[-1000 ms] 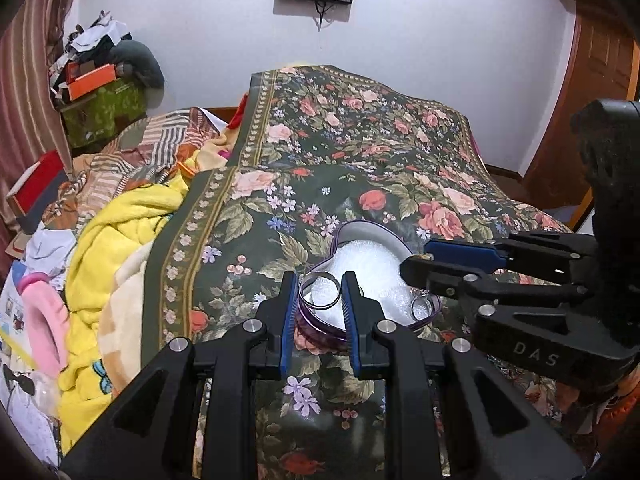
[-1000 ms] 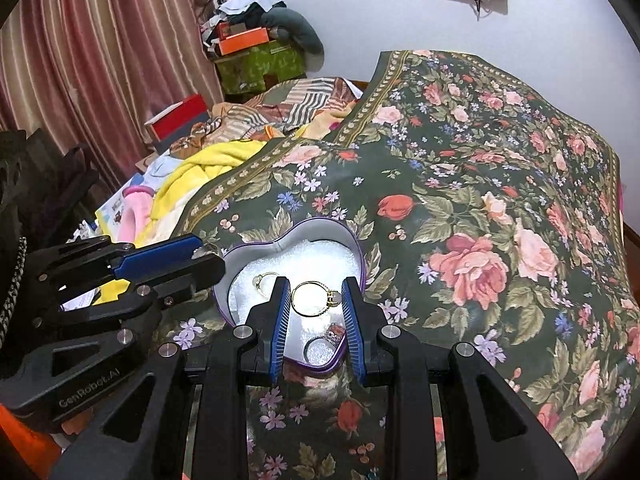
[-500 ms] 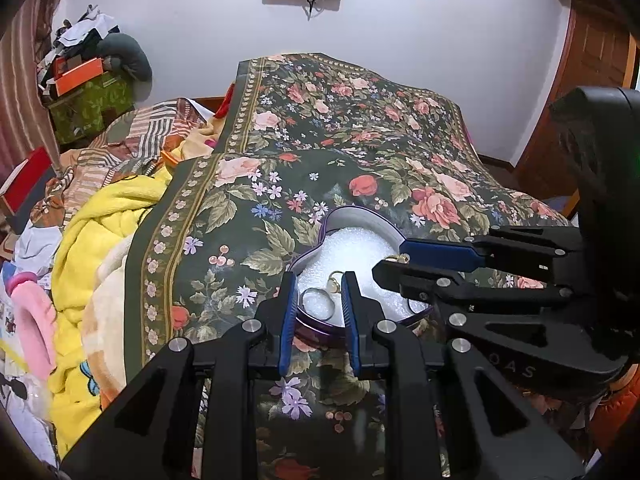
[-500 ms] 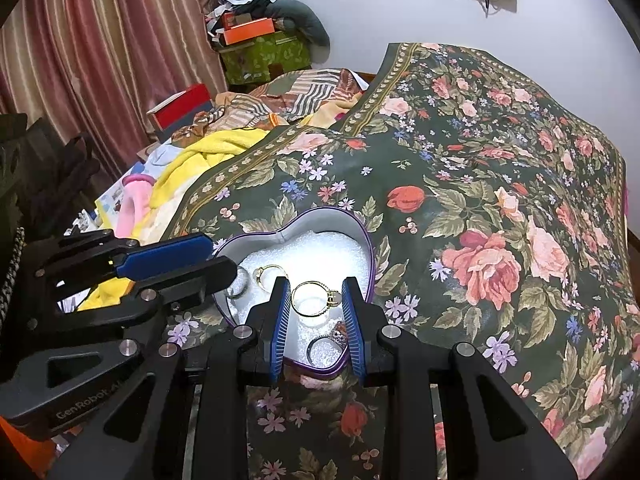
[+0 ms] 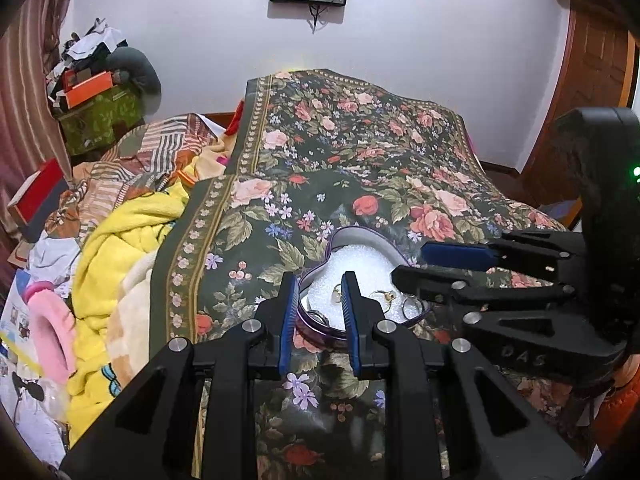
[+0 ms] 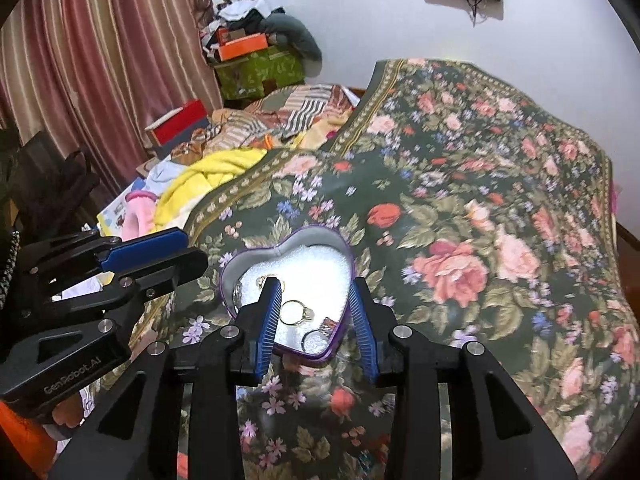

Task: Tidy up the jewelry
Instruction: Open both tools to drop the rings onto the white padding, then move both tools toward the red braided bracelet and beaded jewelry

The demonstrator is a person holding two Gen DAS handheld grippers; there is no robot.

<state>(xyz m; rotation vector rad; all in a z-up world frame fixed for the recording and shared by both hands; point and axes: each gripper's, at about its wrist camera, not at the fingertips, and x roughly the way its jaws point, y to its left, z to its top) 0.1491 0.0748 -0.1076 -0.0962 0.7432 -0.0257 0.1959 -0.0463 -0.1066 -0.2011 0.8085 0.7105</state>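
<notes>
Right wrist view: we see our right gripper [image 6: 314, 312] spread wide over the heart-shaped tin [image 6: 347, 254], nothing between the pads; a gold ring [image 6: 294, 312] lies loose on the white foam just beside the left pad.
Left gripper [image 5: 316, 304]: gap moderate, pads empty, tips at the tin's near rim.
Jewelry location: all inside the tin on the floral bedspread [image 6: 480, 208]; gold ring mid-foam, a silver ring [image 6: 314, 338] near the pointed end, another small gold ring [image 6: 264, 280] at the left lobe, partly hidden by the finger.
Step in hand: we judge it a release into the tin, right claw backing off.
How to do it well: we lift straight up, pads kept wide so no finger drags the ring or snags the thin rim.
Risk: the tin sits on soft cloth, so a nudge tips it and the rings slide together.
Left side tip: we keep it clear of the right fingers, which sit close.
</notes>
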